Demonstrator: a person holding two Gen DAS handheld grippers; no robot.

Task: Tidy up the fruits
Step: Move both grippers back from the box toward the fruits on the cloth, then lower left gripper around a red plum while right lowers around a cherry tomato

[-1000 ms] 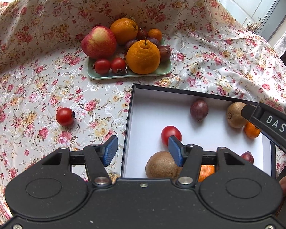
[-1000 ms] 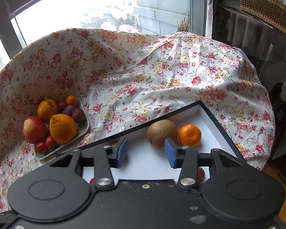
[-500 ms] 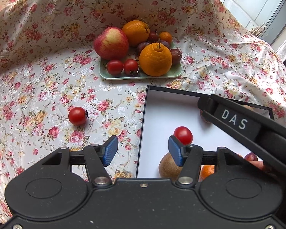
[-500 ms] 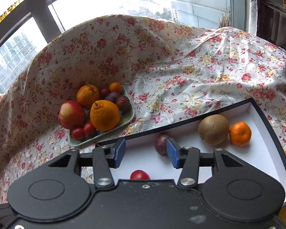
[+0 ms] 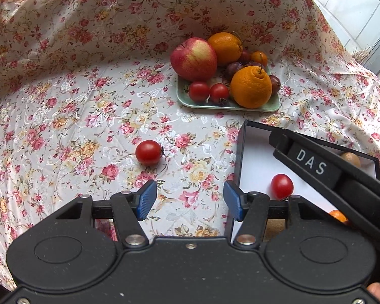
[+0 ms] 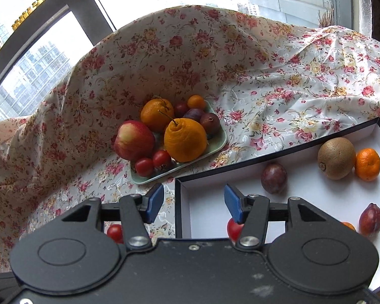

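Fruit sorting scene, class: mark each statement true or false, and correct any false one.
1. A cherry tomato lies alone on the floral cloth. True.
2. The apple sits inside the box. False: it is on the green tray.
3. The left gripper holds a tomato. False: its jaws are open, with nothing between them.
4. A kiwi and a small orange sit side by side in the box. True.

Bare cloth (image 5: 63, 131) around loose tomato (image 5: 148, 152)
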